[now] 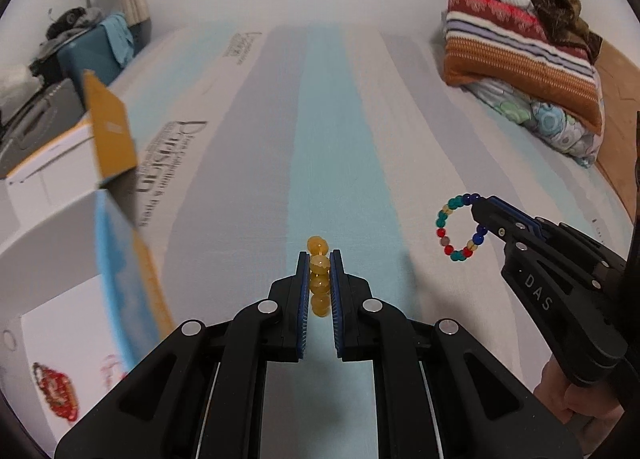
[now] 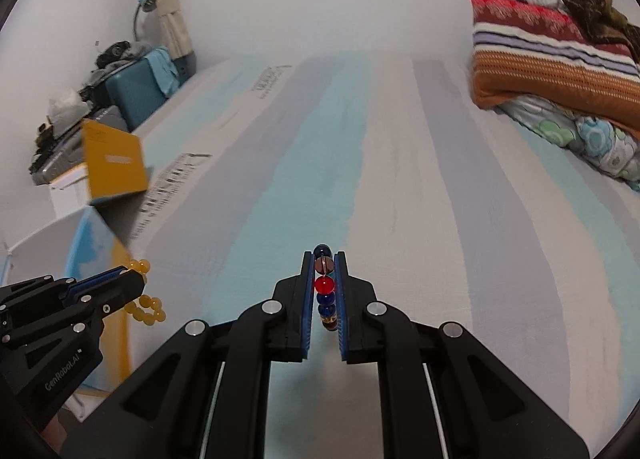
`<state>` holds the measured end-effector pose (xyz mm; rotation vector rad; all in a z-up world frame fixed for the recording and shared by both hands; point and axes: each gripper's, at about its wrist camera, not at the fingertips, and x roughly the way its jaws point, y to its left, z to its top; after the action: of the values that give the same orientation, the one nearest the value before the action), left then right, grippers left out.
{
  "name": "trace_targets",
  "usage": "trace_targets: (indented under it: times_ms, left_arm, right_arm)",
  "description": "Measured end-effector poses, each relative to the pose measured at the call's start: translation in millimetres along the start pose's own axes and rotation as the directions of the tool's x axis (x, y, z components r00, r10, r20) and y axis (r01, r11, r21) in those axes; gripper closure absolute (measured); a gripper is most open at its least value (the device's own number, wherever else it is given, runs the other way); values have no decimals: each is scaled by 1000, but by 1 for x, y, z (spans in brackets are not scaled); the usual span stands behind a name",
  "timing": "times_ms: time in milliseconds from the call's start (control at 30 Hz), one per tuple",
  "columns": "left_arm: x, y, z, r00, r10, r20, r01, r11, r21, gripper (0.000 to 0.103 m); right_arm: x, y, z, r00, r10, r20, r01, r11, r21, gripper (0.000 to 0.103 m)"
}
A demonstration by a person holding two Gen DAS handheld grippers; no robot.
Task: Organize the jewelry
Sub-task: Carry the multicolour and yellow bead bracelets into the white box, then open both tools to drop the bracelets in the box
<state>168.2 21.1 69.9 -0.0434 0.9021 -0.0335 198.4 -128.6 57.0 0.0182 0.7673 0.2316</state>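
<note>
My left gripper [image 1: 319, 263] is shut on a yellow bead bracelet [image 1: 319, 279], held edge-on above the striped bed sheet. It also shows in the right wrist view [image 2: 134, 279], with the yellow bracelet [image 2: 146, 309] hanging from it. My right gripper [image 2: 324, 259] is shut on a multicoloured bead bracelet [image 2: 325, 287]. In the left wrist view the right gripper [image 1: 480, 215] holds that bracelet [image 1: 458, 228] as an open ring, to the right of my left gripper.
An open white box with yellow and blue flaps [image 1: 112, 131] stands at the left on the bed; it also shows in the right wrist view [image 2: 114, 157]. Folded blankets [image 1: 520, 59] are piled at the far right. A teal case [image 1: 96, 51] stands beyond the bed's left edge.
</note>
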Motion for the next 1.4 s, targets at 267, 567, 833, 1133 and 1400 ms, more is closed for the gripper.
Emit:
trace_targets:
  times_ms: [267, 567, 833, 1133, 1400]
  left_arm:
    - [-64, 61, -13, 996, 58, 62, -54, 996, -65, 94]
    - [-109, 162, -42, 985, 161, 62, -148, 971, -186, 94]
    - [-117, 244, -81, 972, 235, -6, -227, 929, -291, 94]
    - [-85, 296, -115, 958, 258, -122, -285, 889, -359, 93]
    - [-63, 309, -128, 946, 252, -202, -311, 879, -361, 93]
  right_arm:
    - [-41, 73, 7, 997, 60, 43, -57, 997, -60, 94]
    - [-68, 176, 9, 986, 151, 64, -138, 976, -168, 94]
    - [-64, 266, -7, 975, 219, 36, -201, 941, -273, 94]
    - [-6, 331, -48, 973, 197, -118, -226, 917, -328, 94]
    - [36, 343, -68, 963, 114, -243, -192, 925, -329, 94]
